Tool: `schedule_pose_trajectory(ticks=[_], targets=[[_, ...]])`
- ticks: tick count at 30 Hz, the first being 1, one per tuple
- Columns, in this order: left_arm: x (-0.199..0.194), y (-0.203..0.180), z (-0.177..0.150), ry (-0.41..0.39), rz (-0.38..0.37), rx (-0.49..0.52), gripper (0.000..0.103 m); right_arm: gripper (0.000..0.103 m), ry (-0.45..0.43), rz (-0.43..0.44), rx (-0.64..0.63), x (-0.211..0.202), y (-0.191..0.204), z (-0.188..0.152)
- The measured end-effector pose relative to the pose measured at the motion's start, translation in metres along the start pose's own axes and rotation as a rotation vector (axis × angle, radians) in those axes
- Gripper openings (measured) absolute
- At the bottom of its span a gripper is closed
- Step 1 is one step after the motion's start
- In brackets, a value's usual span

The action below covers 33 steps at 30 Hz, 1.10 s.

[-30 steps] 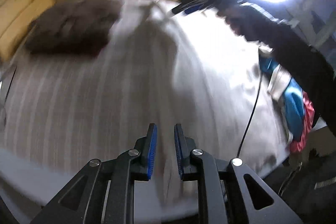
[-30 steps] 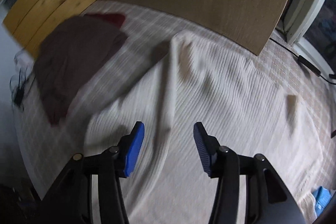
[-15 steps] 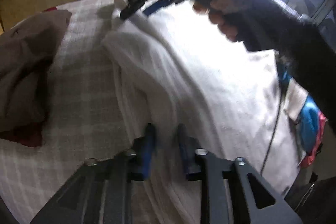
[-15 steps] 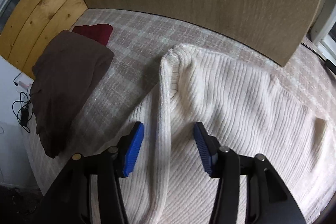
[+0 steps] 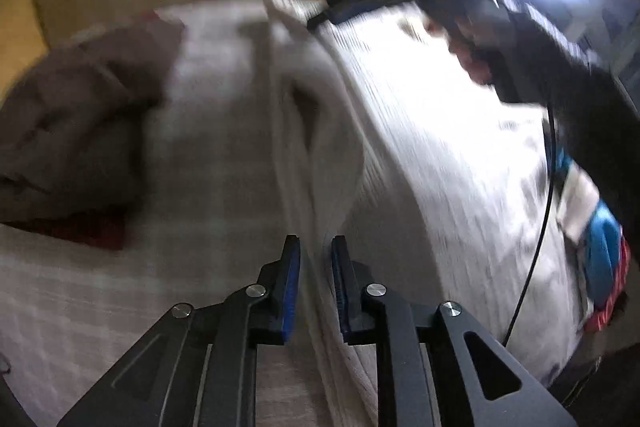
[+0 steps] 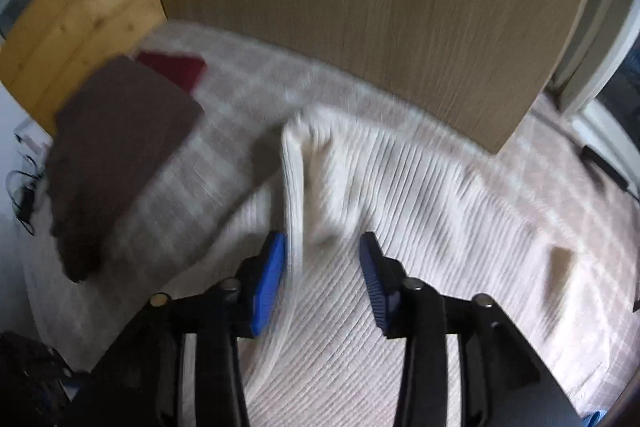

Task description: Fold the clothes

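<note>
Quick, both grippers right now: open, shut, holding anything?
Left gripper: shut on the cream ribbed knit sweater.
Right gripper: open, sweater fold between its fingers, not clamped.

1. One cream ribbed sweater (image 6: 400, 211).
2. One folded brown garment (image 6: 116, 147).
3. One dark red garment (image 6: 172, 67), partly under the brown one.
4. Two claws: the left claw (image 5: 316, 287) and the right claw (image 6: 322, 279).
5. One small heap of blue and red clothes (image 5: 600, 259); pieces too blurred to count.

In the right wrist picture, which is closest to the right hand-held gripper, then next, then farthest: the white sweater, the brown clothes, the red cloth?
1. White sweater, between the right hand-held gripper fingers.
2. Brown clothes, left.
3. Red cloth, far left, behind the brown clothes.
</note>
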<state>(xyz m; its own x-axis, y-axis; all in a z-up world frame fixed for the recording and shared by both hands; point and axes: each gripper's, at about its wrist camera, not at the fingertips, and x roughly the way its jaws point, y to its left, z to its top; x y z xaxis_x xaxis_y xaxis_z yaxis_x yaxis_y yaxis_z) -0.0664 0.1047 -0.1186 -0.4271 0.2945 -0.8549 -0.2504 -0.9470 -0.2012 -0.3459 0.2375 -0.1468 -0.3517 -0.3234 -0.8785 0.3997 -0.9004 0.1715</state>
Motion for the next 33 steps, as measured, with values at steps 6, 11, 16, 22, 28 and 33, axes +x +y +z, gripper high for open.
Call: schedule_pose_trajectory(ticks=[6,11,16,22,28,33], targets=[[0.012,-0.014,0.019,-0.001,-0.079,0.074,0.018,0.039,0.012,0.156,0.008,-0.018,0.015,0.006],[0.025,-0.008,0.011,0.060,-0.094,0.037,0.018,0.039,0.180,0.184,-0.169,-0.013,0.080,-0.008],[0.017,-0.008,-0.006,0.064,-0.090,0.036,0.025,0.040,0.317,-0.089,-0.405,0.021,0.121,-0.029],[0.029,-0.006,-0.024,0.086,-0.123,0.056,0.005,0.010,0.275,0.043,-0.240,0.023,0.106,-0.021],[0.029,0.028,-0.034,0.093,-0.091,-0.080,0.011,0.025,0.257,0.174,-0.069,0.026,0.083,-0.029],[-0.016,0.043,-0.045,0.050,-0.045,-0.089,0.008,0.045,0.138,0.233,-0.072,-0.029,0.078,-0.043]])
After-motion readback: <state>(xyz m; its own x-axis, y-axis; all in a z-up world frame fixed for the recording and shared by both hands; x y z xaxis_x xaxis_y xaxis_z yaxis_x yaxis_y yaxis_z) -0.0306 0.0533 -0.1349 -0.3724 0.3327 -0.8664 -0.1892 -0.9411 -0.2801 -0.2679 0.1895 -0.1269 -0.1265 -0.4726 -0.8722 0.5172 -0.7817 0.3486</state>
